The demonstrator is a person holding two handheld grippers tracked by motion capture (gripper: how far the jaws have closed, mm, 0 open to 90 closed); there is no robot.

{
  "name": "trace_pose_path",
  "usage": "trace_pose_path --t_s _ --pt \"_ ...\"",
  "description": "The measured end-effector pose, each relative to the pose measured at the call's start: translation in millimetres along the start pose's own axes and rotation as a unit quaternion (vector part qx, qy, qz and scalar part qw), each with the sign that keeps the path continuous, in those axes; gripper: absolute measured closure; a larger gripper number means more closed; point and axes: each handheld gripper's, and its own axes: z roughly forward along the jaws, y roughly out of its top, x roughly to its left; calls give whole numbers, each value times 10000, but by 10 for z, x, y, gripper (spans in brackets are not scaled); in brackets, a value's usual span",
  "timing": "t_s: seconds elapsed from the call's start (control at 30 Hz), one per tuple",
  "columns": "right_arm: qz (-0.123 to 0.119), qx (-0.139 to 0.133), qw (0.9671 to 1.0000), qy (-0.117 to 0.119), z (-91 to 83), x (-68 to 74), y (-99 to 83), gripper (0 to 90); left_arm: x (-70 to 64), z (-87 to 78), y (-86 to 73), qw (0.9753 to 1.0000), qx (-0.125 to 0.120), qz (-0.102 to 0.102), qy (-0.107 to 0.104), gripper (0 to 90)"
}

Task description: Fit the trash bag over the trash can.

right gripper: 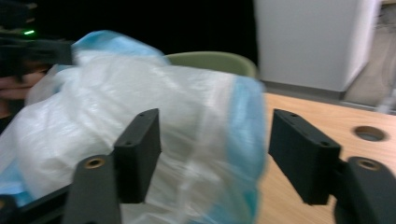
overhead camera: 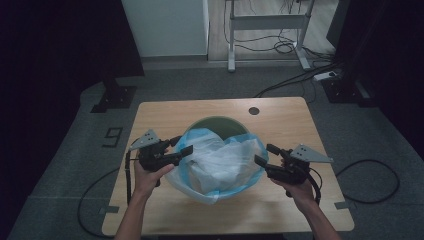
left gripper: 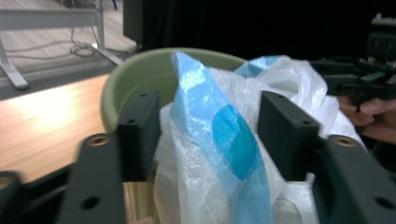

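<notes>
Plastic bag (overhead camera: 220, 162) in green bin (overhead camera: 220, 122), left gripper (overhead camera: 181, 148) and right gripper (overhead camera: 263, 157) flanking it, jaws spread apart, hands level.

Your blue-and-white plastic bag (overhead camera: 220, 162) lines green bin (overhead camera: 220, 122), rim crumpled, draped over bin edge, between your left gripper (overhead camera: 181, 148) and right gripper (overhead camera: 263, 155), jaws parted.

The bin (overhead camera: 220, 122) stands near the middle of the wooden table (overhead camera: 280, 125), with the plastic bag (overhead camera: 220, 162) in it and draped over its near rim. The left gripper (overhead camera: 181, 147) is at the bin's left side, the right gripper (overhead camera: 264, 155) at its right; the table's round hole (overhead camera: 254, 110) lies behind the bin, to its right
</notes>
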Motion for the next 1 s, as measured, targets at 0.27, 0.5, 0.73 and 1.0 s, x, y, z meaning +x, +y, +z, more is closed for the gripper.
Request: trace_pose_path --t_s 0.27,0.5,0.73,1.0 --pt "-102 242 9995 197 90 -20 -92 817 16 -5 2 9994 -216 -236 134 868" --pt "-245 155 9996 -47 45 -32 -74 891 7 -86 28 9958 -791 -287 351 878" --pt "-555 79 9961 -681 73 -60 138 891 120 -128 122 9909 -1115 -436 617 878" --pt "-416 159 9918 -1199 237 -235 334 890 350 -73 181 9869 -1180 -812 739 870"
